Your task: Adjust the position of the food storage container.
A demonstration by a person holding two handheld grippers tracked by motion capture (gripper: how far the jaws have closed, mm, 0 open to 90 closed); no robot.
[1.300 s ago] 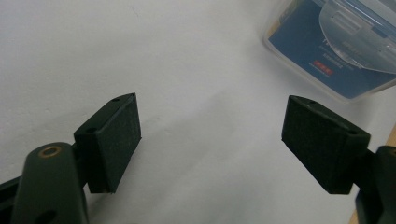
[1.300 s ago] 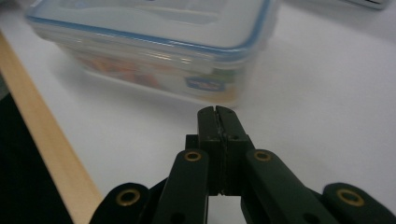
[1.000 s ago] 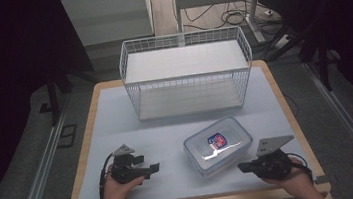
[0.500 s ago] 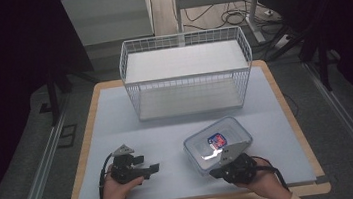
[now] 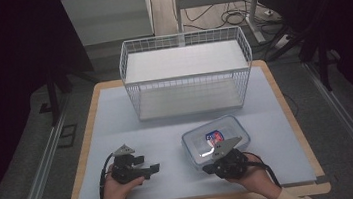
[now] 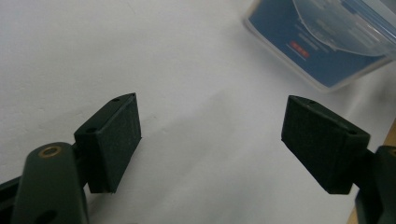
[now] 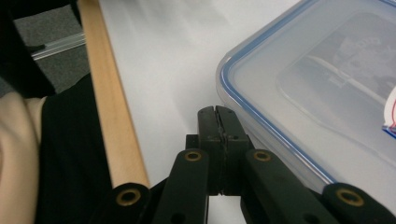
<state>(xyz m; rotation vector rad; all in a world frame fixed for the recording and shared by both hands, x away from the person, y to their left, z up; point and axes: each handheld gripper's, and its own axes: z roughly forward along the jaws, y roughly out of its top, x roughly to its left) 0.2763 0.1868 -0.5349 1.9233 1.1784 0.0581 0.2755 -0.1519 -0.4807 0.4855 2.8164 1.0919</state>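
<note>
Jaws pressed together, right gripper [image 7: 218, 114] lies low beside the lidded box [image 7: 322, 98]; left gripper [image 6: 212, 140] gapes empty.

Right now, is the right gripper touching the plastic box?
Cannot tell. In the right gripper view the shut right gripper sits right beside the box at its blue-edged lid corner, but no clear gap or contact shows; the high view doesn't settle it either.

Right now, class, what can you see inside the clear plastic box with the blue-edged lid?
Through the lid of the clear plastic box a red, white and blue label or packet shows. Glare and the right gripper cover the near part, so the rest of its contents cannot be told.
</note>
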